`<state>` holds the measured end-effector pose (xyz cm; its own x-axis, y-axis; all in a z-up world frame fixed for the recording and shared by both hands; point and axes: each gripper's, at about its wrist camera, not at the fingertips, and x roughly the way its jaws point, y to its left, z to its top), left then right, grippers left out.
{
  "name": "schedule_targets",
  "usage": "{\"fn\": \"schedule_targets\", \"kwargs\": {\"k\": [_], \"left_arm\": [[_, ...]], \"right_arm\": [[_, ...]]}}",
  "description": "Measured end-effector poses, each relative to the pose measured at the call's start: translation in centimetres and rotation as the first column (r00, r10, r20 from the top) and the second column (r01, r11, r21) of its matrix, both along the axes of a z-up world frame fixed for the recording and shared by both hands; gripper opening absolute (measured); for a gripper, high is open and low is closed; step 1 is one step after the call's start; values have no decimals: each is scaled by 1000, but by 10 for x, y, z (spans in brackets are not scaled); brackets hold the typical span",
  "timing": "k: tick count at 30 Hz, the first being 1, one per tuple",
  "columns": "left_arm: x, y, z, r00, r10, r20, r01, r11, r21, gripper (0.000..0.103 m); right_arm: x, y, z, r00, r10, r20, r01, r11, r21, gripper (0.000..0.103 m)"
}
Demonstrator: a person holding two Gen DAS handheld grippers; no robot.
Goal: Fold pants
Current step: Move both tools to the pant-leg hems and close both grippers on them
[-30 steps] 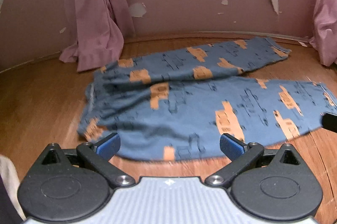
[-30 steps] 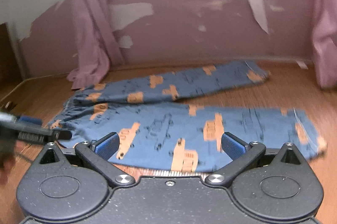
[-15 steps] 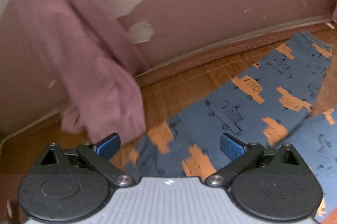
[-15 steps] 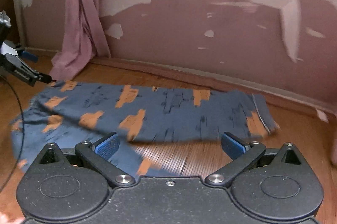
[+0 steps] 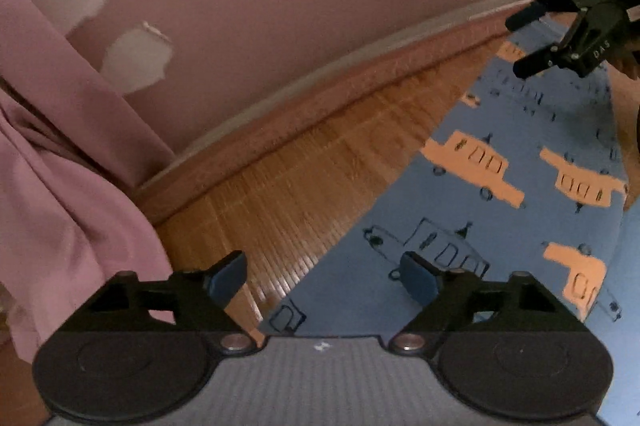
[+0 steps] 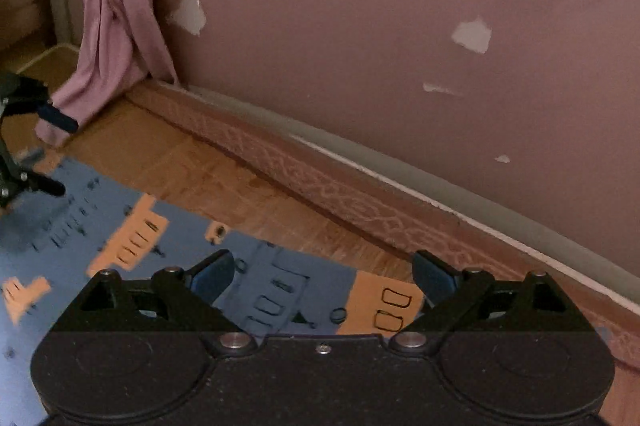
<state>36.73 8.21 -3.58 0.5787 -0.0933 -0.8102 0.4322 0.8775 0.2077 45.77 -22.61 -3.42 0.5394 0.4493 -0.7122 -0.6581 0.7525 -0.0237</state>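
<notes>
Pants (image 5: 500, 194) spread flat on wooden floor (image 5: 304, 182), near baseboard.
Left gripper (image 5: 322, 276) and right gripper (image 6: 322, 276) held low over fabric, jaws released, grasping nothing.

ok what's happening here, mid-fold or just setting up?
Setting up. A person holds two grippers over blue car-print pants spread flat on the wood floor. The left gripper and right gripper are both open at the far leg's edge near the baseboard, gripping nothing. No fold is visible.
</notes>
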Motion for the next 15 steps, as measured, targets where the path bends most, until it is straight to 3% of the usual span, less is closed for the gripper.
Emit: {"fn": "schedule_targets", "kwargs": {"k": [3, 7, 8, 11, 13, 14, 15], "left_arm": [[4, 1, -9, 1000, 22, -22, -22, 1000, 14, 81], [4, 6, -10, 998, 46, -33, -46, 999, -23, 76], [5, 7, -9, 998, 47, -38, -48, 998, -37, 68], [3, 3, -7, 998, 41, -52, -45, 996, -77, 34], [0, -6, -7, 999, 14, -43, -16, 999, -49, 17], [-2, -11, -7, 999, 2, -41, -3, 999, -36, 7], [-4, -16, -8, 999, 2, -32, -3, 1000, -18, 4]], "right_arm": [[3, -1, -12, 1000, 21, 0, -21, 999, -26, 93], [0, -6, -19, 999, 20, 27, -20, 1000, 2, 88], [-1, -7, -20, 999, 13, 34, -13, 1000, 14, 85], [-8, -11, -21, 998, -14, 67, 12, 999, 36, 64], [-19, -14, -22, 996, 1, 90, -5, 999, 43, 42], [-23, -15, -23, 995, 6, 97, -10, 999, 46, 37], [-27, -15, -23, 995, 6, 102, -11, 999, 49, 25]]}}
